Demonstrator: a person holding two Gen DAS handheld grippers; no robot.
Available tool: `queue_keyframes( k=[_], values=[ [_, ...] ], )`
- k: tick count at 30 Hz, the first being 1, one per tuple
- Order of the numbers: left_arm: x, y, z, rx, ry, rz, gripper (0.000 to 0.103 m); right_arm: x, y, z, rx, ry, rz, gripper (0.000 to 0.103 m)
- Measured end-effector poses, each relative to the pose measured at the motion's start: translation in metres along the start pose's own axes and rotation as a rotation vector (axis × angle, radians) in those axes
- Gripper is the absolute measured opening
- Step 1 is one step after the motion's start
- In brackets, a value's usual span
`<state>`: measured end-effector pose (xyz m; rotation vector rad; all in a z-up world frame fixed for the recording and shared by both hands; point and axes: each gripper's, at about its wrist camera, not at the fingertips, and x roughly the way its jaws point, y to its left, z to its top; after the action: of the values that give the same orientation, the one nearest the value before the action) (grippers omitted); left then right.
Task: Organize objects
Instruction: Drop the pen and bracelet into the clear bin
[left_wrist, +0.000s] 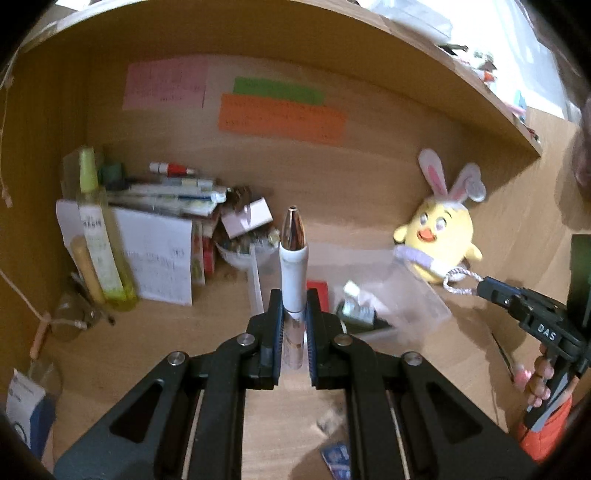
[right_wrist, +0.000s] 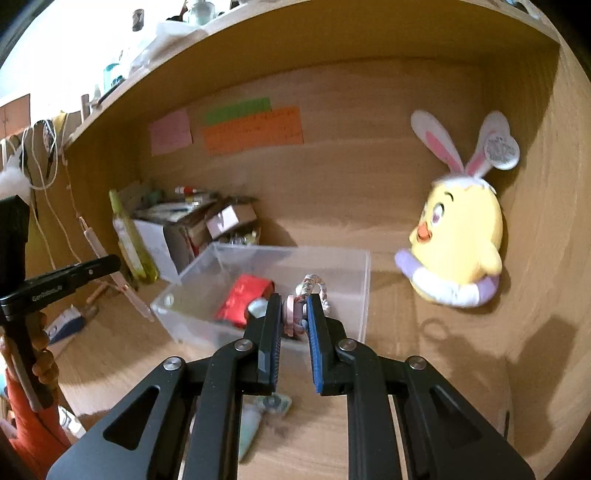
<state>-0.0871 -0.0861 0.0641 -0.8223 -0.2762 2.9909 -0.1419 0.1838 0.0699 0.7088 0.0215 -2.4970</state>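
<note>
While the left gripper (left_wrist: 294, 301) clamps a white pen (left_wrist: 293, 266), the right gripper (right_wrist: 293, 314) jaws grip a pink corded trinket (right_wrist: 295, 314) above the clear bin (right_wrist: 354, 273).

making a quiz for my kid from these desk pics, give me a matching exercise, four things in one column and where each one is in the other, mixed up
Things:
1. pen
2. small charm
3. red packet
4. chick plush

Places:
A. lying inside the clear bin
B. leaning against the shelf's right wall
C. clamped in the left gripper, tip pointing away
D. clamped in the right gripper, its braided cord looping up above the fingers

Pairs: 1-C, 2-D, 3-A, 4-B
</note>
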Motion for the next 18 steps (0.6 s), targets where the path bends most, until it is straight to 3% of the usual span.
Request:
queue_keyframes(
  k=[9,18],
  values=[
    [0.054,-0.001,0.022,0.023,0.07,0.055,0.01,0.044,0.006,0.016,-0.055,0.054,-0.05,0.012],
    [0.102,-0.015,0.016,0.068,0.184,0.049,0.01,0.114,0.008,0.004,-0.094,0.219,-0.094,0.012]
  ],
)
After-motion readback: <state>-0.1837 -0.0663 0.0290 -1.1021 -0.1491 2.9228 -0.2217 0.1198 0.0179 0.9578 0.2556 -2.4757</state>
